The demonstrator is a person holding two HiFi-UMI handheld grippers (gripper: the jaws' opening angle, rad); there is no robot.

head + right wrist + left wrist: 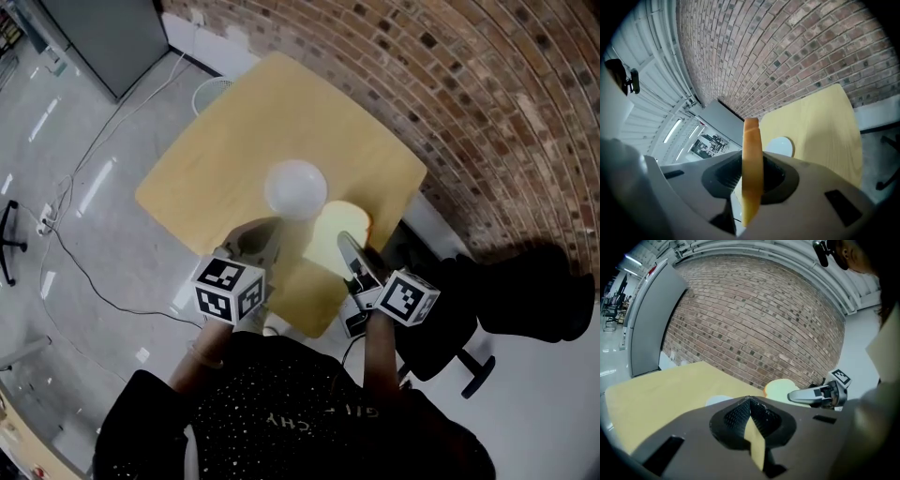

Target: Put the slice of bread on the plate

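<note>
Right gripper is clamped on the pale, round-topped slice of bread with its tan crust. In the right gripper view the slice sits edge-on between the dark ribbed pads, pressed on both sides, sticking out past the jaw tips and hanging below them too. In the head view the slice's broad face is turned up to the camera, one jaw lying across it. It hangs over the near right part of the square light-wood table, just beside the lower right rim of the round white plate; cannot tell if it overlaps the rim, or how high it is off the wood. The plate has nothing on it, so the slice is not on the plate yet. In the right gripper view the plate shows just beyond the slice, to its right. Left gripper is at the table's near edge, below-left of the plate, apart from the slice. In its own view the left gripper's pads meet at the tip with nothing held; only table colour shows through the slot below them. The same view has the slice ahead to the right with the right gripper's jaw across it. Red-brown brick wall is behind the table.
</note>
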